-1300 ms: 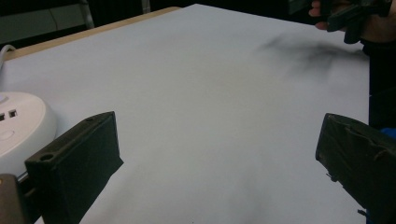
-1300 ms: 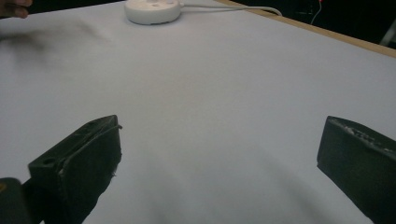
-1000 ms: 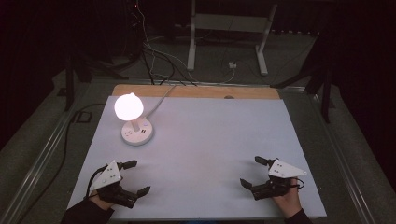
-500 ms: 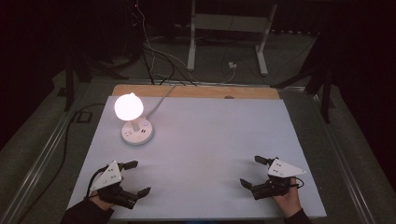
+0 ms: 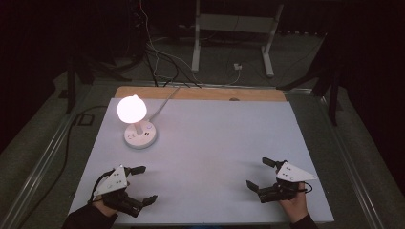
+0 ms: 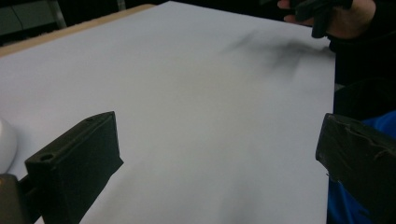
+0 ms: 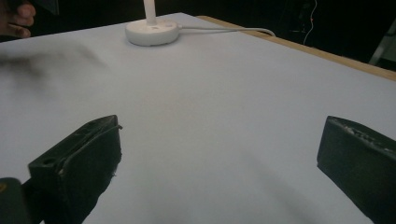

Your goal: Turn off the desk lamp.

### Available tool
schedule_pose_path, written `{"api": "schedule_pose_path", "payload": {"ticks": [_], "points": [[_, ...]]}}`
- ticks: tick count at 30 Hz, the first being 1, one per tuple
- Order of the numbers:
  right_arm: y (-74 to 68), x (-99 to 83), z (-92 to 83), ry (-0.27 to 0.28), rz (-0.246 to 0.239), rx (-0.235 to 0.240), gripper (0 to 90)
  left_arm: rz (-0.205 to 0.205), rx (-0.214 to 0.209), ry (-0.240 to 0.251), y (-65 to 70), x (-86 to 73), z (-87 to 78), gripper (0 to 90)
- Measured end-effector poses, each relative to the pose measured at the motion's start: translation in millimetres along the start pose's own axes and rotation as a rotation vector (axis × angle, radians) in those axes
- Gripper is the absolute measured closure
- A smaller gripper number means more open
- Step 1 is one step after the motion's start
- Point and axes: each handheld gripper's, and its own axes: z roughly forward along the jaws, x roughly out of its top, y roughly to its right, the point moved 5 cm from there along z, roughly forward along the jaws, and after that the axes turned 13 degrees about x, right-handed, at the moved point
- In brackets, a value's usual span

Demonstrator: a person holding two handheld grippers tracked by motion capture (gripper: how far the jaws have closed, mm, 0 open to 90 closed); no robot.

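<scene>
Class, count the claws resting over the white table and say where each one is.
2. The left claw sits at the table's near left corner, below the lit lamp. The right claw sits at the near right. Both are open and hold nothing.

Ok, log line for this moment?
left gripper: open, empty | right gripper: open, empty | lamp: lit, far left of table, untouched

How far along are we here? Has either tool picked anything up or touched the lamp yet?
Nothing looks started. The lamp is lit and stands alone at the far left of the table, its cord running off the far edge. The left tool and the right tool both sit open near the front edge, holding nothing and well apart from the lamp. Whatever the job is, all of it seems to be left.
</scene>
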Motion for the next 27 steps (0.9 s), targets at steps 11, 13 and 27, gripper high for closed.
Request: {"api": "schedule_pose_path", "payload": {"ticks": [11,13,27], "points": [[0.3,1.1,-0.4,0.007,0.003,-0.006,0.0,-0.004,0.007,0.021,-2.4,19.3,3.9,0.5],[0.4,1.3,-0.4,0.01,0.004,-0.005,0.0,-0.007,0.014,0.028,-3.9,22.4,4.0,0.5],[0.4,0.7,0.6,0.006,0.008,0.001,0.0,-0.028,0.112,0.022,-23.6,30.2,12.2,0.5]]}}
